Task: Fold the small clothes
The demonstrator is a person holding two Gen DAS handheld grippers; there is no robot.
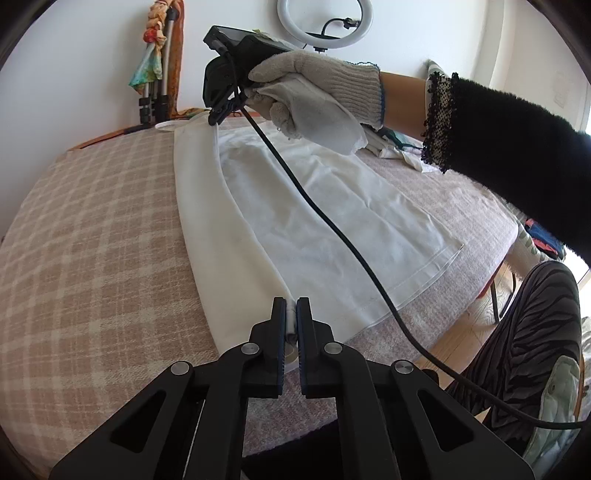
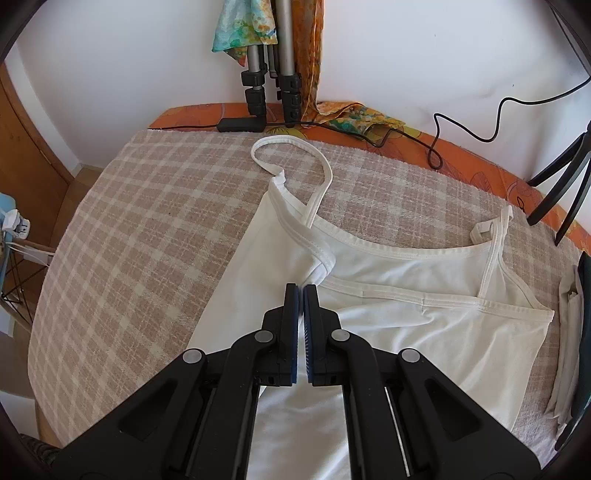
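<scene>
A white strappy camisole (image 1: 314, 221) lies on the checked cloth (image 1: 92, 240), its left side folded over lengthwise toward the middle. My left gripper (image 1: 291, 314) is shut on the folded edge at the hem end. In the right wrist view my right gripper (image 2: 303, 291) is shut on the folded edge of the camisole (image 2: 424, 332) near the armhole. One shoulder strap (image 2: 295, 147) loops out on the cloth; the other strap (image 2: 495, 240) lies flat at the right. The right gripper (image 1: 221, 114), in a gloved hand (image 1: 314, 92), also shows in the left wrist view.
A tripod (image 2: 269, 74) with coloured scarves stands at the back wall, with a black adapter and cable (image 2: 240, 123) on the orange table edge (image 2: 480, 173). A ring light (image 1: 325, 22) is behind. Folded whites (image 2: 569, 332) lie at the right. My cable (image 1: 332, 229) crosses the camisole.
</scene>
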